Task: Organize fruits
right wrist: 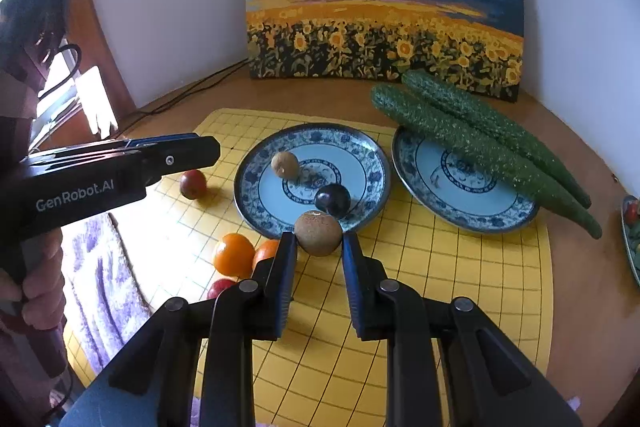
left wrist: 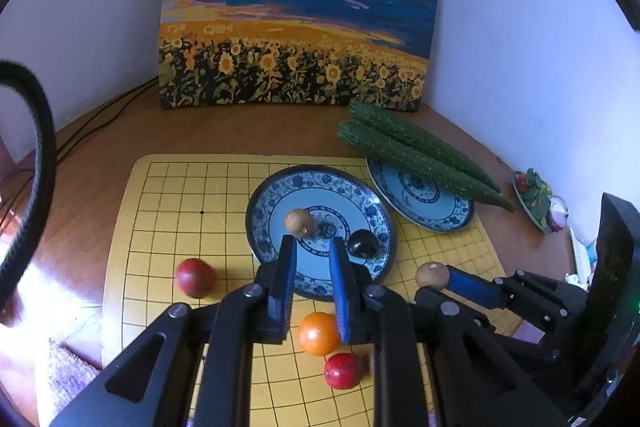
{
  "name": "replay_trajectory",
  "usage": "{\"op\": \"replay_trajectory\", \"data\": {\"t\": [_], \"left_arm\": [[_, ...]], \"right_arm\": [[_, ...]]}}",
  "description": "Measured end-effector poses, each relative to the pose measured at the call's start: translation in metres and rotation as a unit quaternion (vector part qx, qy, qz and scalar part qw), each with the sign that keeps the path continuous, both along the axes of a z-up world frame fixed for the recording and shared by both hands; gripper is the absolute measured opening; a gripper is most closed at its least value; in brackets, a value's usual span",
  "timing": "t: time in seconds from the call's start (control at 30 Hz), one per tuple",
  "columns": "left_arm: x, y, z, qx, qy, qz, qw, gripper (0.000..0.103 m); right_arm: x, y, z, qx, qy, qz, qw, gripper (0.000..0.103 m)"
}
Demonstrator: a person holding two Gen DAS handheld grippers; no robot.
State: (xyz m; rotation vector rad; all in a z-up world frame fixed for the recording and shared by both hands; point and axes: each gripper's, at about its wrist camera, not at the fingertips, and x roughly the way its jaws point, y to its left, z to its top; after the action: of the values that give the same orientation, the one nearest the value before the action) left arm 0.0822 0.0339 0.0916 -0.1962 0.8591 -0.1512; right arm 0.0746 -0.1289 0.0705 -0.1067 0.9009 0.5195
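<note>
A blue-patterned plate (left wrist: 372, 211) (right wrist: 364, 155) on the yellow grid mat holds a small brown fruit (left wrist: 299, 222) (right wrist: 285, 165) and a dark plum (left wrist: 362, 243) (right wrist: 332, 199). My left gripper (left wrist: 313, 243) is open and empty, above the plate's near rim. My right gripper (right wrist: 319, 239) is shut on a brown round fruit (right wrist: 318, 233) (left wrist: 431, 275), held just before the plate's near edge. An orange (left wrist: 319, 333) (right wrist: 233, 254), a second orange (right wrist: 265, 251), a red fruit (left wrist: 343, 370) (right wrist: 219, 287) and a dark red fruit (left wrist: 195, 277) (right wrist: 193, 183) lie on the mat.
A second patterned plate (left wrist: 424, 195) (right wrist: 460, 183) to the right carries two cucumbers (left wrist: 416, 157) (right wrist: 472, 139). A sunflower painting (left wrist: 296, 27) leans on the back wall. A small dish of vegetables (left wrist: 538, 201) sits far right. Cables run at the back left.
</note>
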Motion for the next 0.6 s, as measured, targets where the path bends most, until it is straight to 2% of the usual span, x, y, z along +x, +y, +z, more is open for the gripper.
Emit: {"op": "replay_trajectory", "data": {"t": [0.3,0.47,0.6], "left_arm": [[0.016,-0.003,-0.01,-0.005,0.004,-0.002,1.0,0.017],[0.024,-0.008,-0.022,-0.001,0.02,-0.008,0.9998,0.018],[0.022,0.001,-0.019,0.022,0.017,0.0,0.9996,0.018]], "right_arm": [[0.022,0.005,0.002,0.003,-0.011,0.01,1.0,0.024],[0.035,0.005,-0.003,0.007,-0.006,0.006,1.0,0.024],[0.038,0.004,-0.008,0.014,0.001,0.002,1.0,0.024]]}}
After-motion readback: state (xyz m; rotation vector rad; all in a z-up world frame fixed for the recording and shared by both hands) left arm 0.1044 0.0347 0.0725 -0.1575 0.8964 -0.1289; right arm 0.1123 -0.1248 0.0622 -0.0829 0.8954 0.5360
